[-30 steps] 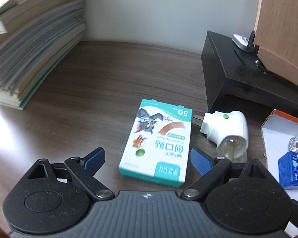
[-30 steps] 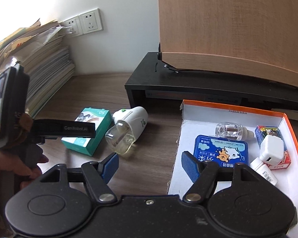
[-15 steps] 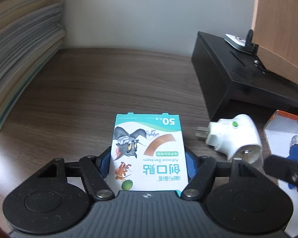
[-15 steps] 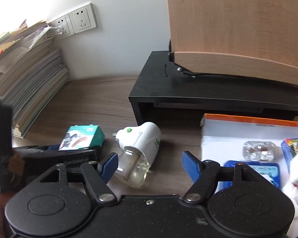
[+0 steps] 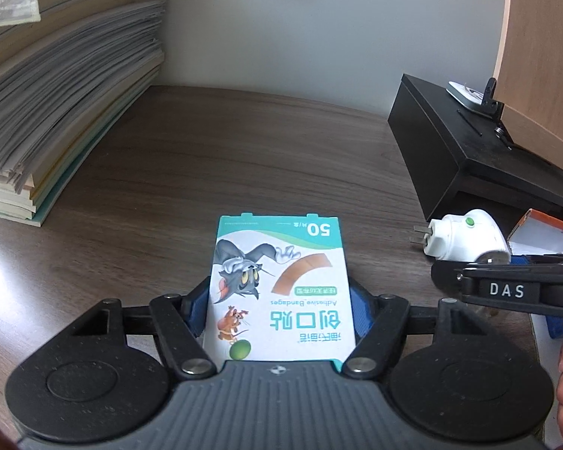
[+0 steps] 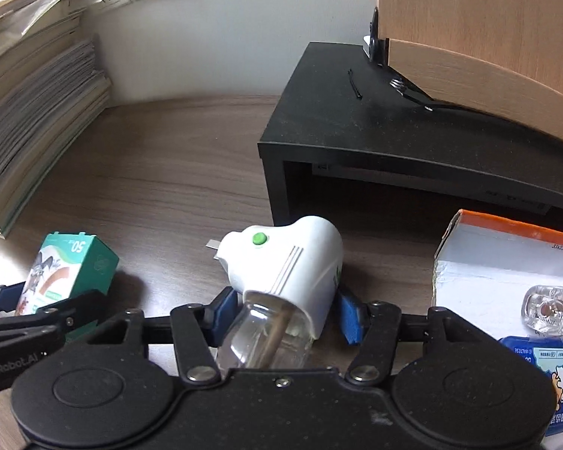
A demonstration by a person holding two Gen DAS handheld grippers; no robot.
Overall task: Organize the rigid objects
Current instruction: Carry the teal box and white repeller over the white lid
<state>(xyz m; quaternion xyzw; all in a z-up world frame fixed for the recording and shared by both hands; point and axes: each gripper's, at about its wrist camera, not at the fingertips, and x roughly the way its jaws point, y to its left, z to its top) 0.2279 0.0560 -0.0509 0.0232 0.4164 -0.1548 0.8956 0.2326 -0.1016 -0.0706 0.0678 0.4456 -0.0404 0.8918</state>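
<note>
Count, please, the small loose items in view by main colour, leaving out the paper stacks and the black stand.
Teal: 1, the bandage box
White: 1, the plug-in vaporizer
Clear: 1, the small bottle
Blue: 1, the tin
Total: 4

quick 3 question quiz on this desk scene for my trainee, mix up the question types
1. True or false: the bandage box is clamped between the jaws of the left gripper.
2. Where does the plug-in vaporizer lie?
A. inside the orange-edged carton
B. on the desk, in front of the black stand
C. on top of the paper stack
3. What colour is the round button on the vaporizer?

Key: 1 true; 2 B; 3 green.
</note>
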